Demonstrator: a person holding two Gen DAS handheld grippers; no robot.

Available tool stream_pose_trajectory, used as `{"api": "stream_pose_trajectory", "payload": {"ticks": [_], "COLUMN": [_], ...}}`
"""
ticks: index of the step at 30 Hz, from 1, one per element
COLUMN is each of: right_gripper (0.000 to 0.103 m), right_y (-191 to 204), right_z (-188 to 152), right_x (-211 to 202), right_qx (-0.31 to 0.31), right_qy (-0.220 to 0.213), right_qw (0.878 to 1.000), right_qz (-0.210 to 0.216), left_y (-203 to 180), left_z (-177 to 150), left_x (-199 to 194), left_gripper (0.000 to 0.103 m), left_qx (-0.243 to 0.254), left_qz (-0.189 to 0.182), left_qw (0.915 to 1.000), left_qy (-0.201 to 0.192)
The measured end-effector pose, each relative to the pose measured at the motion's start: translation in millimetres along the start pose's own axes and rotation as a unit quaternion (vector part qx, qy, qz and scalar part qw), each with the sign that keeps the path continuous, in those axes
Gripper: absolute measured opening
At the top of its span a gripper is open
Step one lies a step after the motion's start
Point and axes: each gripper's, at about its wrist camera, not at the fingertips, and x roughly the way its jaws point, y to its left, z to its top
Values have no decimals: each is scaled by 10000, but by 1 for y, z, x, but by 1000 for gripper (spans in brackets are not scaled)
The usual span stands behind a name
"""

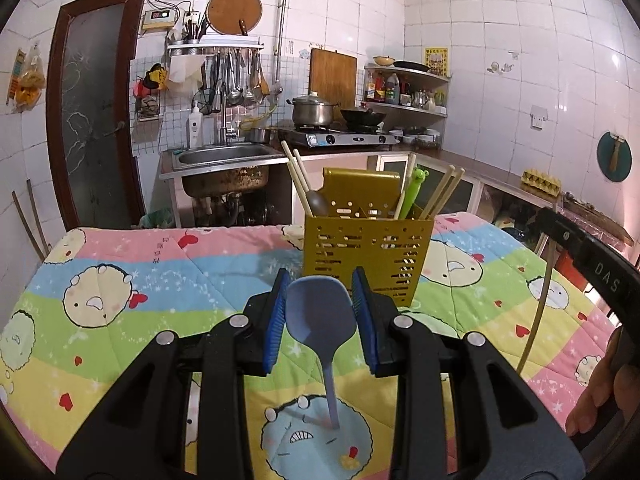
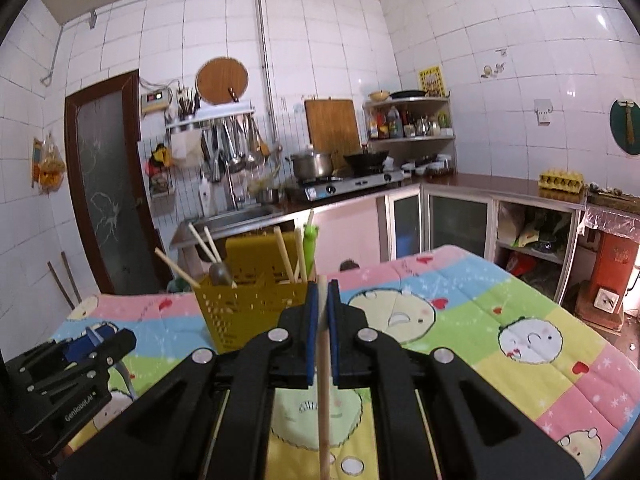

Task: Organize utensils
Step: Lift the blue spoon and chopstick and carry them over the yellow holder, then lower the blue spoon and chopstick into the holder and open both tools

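A yellow perforated utensil holder (image 1: 368, 256) (image 2: 248, 304) stands on the quilt-covered table (image 1: 120, 272). It holds several chopsticks (image 1: 298, 178), a metal spoon (image 1: 318, 202) and a green frog-topped utensil (image 1: 414, 192). My left gripper (image 1: 320, 286) is shut on a blue plastic spoon (image 1: 320, 312), bowl up between the blue pads and handle hanging toward the quilt, just in front of the holder. My right gripper (image 2: 322, 286) is shut on a wooden chopstick (image 2: 323, 392), held upright to the right of the holder. The left gripper (image 2: 80, 356) shows at the lower left of the right wrist view.
The right gripper's black body (image 1: 592, 268) and a hand (image 1: 600, 396) fill the right edge of the left wrist view. Beyond the table are a sink (image 1: 224, 156), a stove with a pot (image 1: 312, 110), a counter (image 2: 500, 184) and an egg carton (image 2: 560, 180).
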Motion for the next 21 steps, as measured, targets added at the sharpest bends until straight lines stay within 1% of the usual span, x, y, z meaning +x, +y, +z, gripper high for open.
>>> {"api": "stream_pose_trajectory", "payload": {"ticks": [7,10,21], "right_gripper": [5,5,5], "right_y": [2,3,5], "right_z": [11,16,30], "right_x": [9,16,41], "right_qx": [31,-18,-165], "right_qy": [-272,-317,-184], "right_qw": [9996,9995,9997], "right_qz": [-59,-72,-71], "left_y": [6,5,1], "left_z": [12,17,43], "left_x": [9,15,31], "left_gripper": [31,31,31], "left_qx": [-56,-11,82], "left_qz": [-8,2,-22], "left_qw": [9999,9999,9997], "left_qy": [-100,-110,-236]}}
